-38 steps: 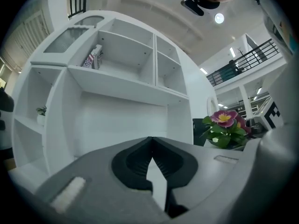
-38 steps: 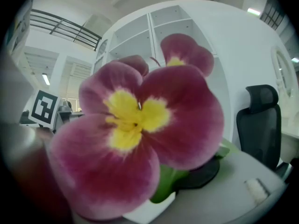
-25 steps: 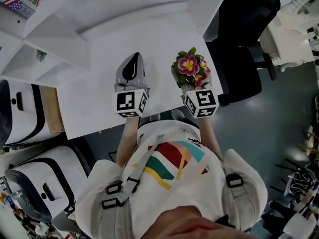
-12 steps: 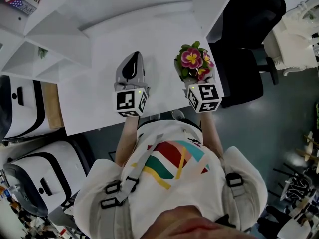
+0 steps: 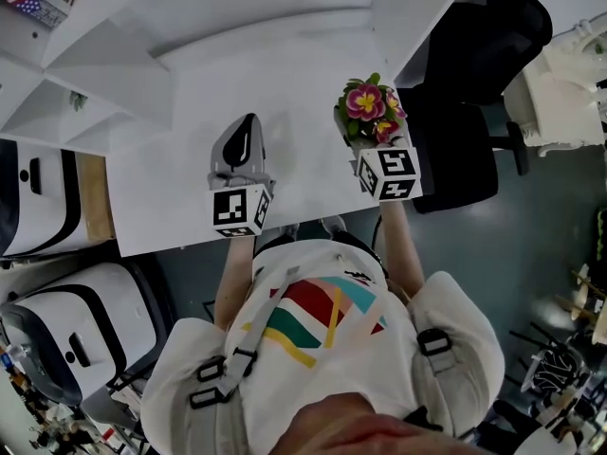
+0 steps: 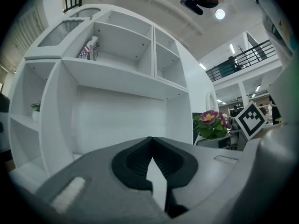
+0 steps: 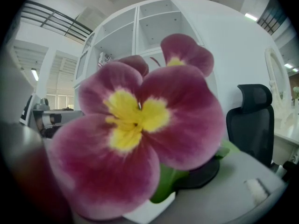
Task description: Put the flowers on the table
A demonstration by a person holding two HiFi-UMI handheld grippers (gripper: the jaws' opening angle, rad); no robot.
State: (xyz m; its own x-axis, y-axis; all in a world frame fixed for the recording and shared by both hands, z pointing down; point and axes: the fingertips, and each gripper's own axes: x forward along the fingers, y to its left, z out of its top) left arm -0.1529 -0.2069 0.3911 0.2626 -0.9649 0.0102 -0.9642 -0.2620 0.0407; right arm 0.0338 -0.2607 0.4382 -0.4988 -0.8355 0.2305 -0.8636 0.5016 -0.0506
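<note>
A bunch of pink flowers point(image 5: 366, 105) with yellow centres and green leaves sticks out of my right gripper point(image 5: 368, 133), which is shut on its base over the right part of the white table point(image 5: 303, 64). In the right gripper view the flowers point(image 7: 135, 125) fill nearly the whole picture and hide the jaws. I cannot tell whether the bunch touches the tabletop. My left gripper point(image 5: 245, 133) hovers over the table's middle front, shut with nothing in it point(image 6: 150, 141). From the left gripper view the flowers point(image 6: 211, 123) show at the right.
White shelving point(image 5: 85, 74) stands at the table's back left, with a small box point(image 6: 91, 48) on an upper shelf. A black office chair point(image 5: 465, 131) sits just past the table's right edge. White cases point(image 5: 38, 207) stand on the floor at the left.
My right gripper has carried the flowers farther forward over the table. The left gripper has drifted slightly back and left, still shut.
</note>
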